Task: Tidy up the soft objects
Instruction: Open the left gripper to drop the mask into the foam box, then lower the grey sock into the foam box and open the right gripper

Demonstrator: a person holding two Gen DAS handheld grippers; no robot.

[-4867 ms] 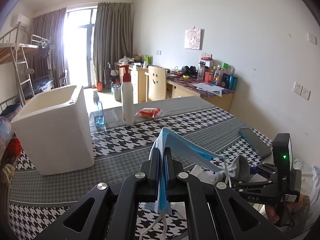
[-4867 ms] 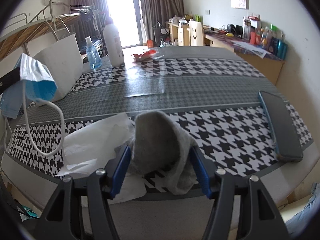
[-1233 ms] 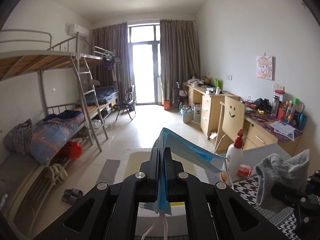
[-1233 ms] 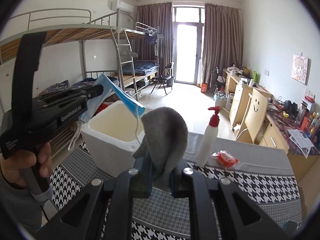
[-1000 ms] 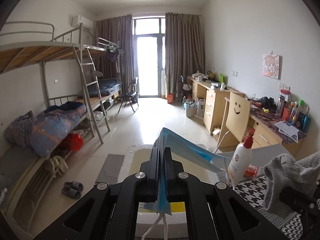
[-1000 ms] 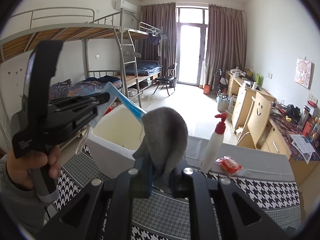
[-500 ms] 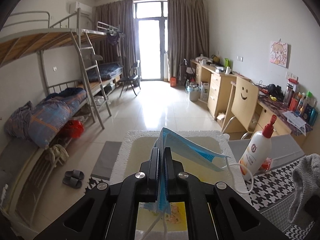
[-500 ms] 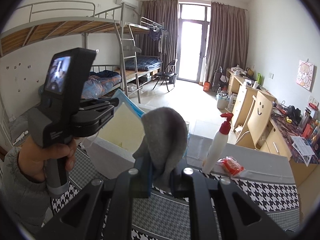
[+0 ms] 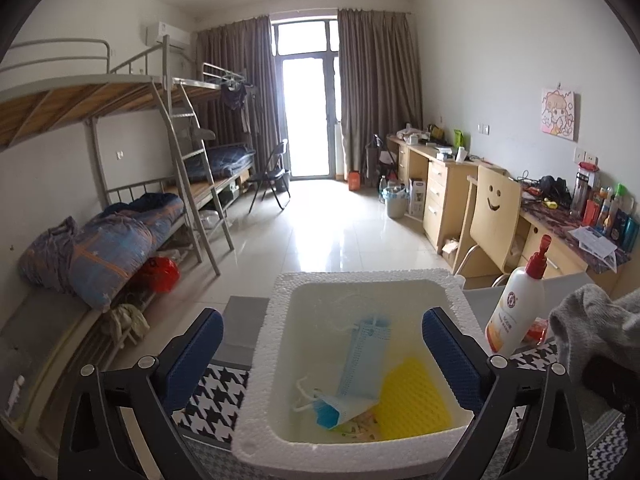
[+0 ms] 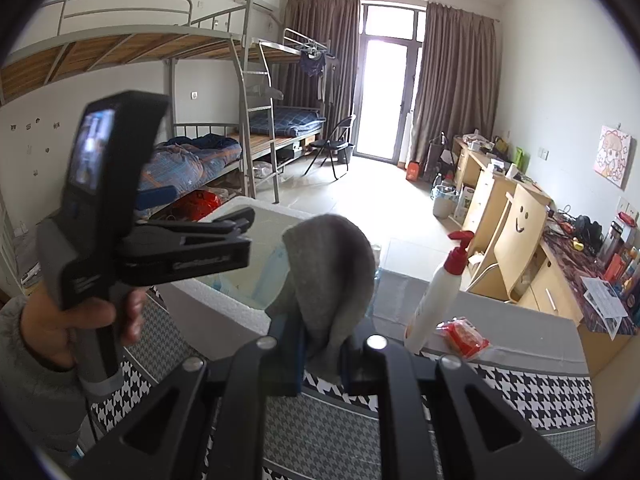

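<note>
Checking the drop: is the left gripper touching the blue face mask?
Apart. In the left wrist view the opening left gripper has spread jaws, and the face mask lies down inside the foam box.

mask (image 9: 360,364) in box (image 9: 360,282), bottle (image 9: 516,312) right

Black grippers (image 9: 322,354) with blue ridged pads (image 9: 450,356), silver screws (image 9: 495,361); grey sleeve (image 10: 16,344) behind the hand (image 10: 76,320).

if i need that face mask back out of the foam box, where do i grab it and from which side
Take the face mask by its folded blue body, coming straight down through the foam box's open top. It lies low against the bottom beside a yellow sponge, walled in on every side, and its thin ear loops look harder to pinch.
</note>
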